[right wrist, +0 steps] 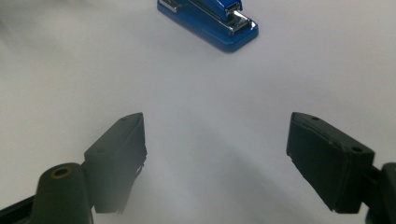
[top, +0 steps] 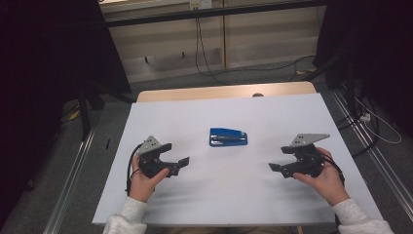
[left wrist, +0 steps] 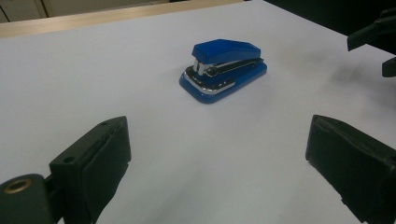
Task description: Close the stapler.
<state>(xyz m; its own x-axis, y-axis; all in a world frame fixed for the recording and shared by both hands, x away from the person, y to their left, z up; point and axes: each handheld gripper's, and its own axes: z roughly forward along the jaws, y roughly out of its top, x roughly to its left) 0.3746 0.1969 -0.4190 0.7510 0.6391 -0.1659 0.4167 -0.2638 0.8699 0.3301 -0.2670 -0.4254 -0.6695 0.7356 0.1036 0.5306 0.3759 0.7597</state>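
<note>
we see a blue stapler (top: pixel 228 137) lying flat near the middle of the white table (top: pixel 224 195), a little toward the far side, with its long axis running left to right in the high view. nothing touches it. our left claw (top: pixel 176 165) sits low over the table at the near left, held in the left hand (top: pixel 142 179), and our right claw (top: pixel 281 168) sits at the near right in the right hand (top: pixel 327 181). both point inward toward the centre line, and the stapler lies between them but farther from us, well apart from each.

in the left gripper view the left claw (left wrist: pixel 217 154) stands wide open, its two black jaws far apart with bare table between them. the stapler (left wrist: pixel 223 70) sits ahead of the gap, its chrome metal strip and rounded base end turned toward this camera. at the upper right edge of that view the dark tips of the right claw (left wrist: pixel 378 46) show.

in the right gripper view the right claw (right wrist: pixel 217 154) is also spread wide, holding nothing, bare white surface between its jaws. the stapler (right wrist: pixel 212 18) lies ahead at the top edge, partly cut off, with its metal front end to the right.

beyond the far table edge we see a strip of light wood (top: pixel 224 91), then grey floor (top: pixel 253 73) with black cables (top: pixel 204 58) trailing across it.
</note>
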